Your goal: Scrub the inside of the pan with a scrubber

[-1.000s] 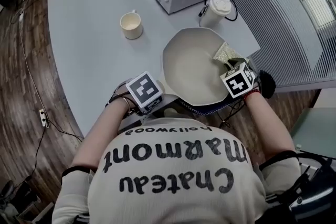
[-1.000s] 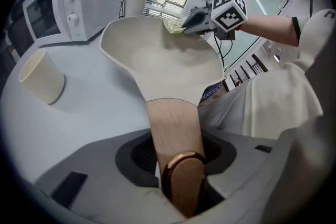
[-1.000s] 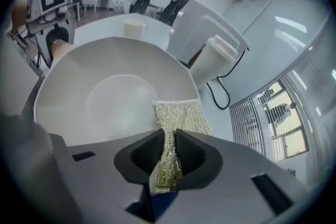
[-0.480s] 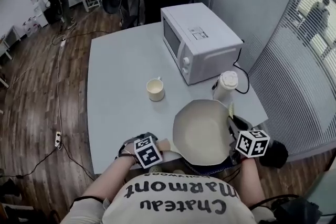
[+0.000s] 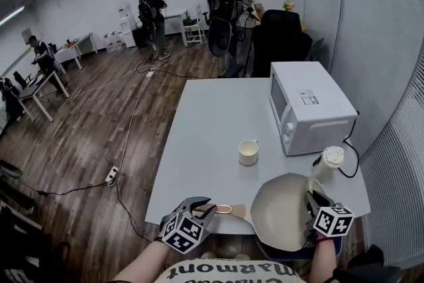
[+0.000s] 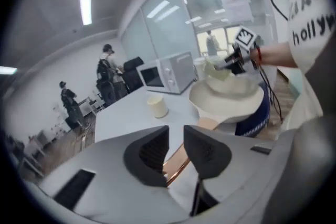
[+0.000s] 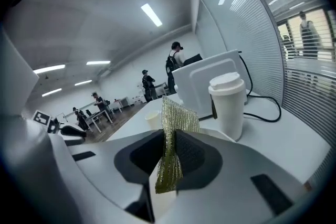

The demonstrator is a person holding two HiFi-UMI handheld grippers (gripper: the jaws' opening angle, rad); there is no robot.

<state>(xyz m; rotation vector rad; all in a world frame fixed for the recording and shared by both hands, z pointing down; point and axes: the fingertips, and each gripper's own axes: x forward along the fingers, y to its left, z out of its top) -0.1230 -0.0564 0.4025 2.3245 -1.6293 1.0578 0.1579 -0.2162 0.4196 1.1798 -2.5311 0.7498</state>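
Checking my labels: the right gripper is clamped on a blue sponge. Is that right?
Not quite. The right gripper is clamped on a gold-green mesh scrubber, not a blue sponge. The right gripper view shows it pinched between the pads.

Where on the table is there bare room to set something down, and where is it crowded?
Bare: the table's whole left half, from its left edge to the cup, and the far strip left of the microwave. Crowded: the near right corner, where the pan, lidded cup and microwave stand close together.
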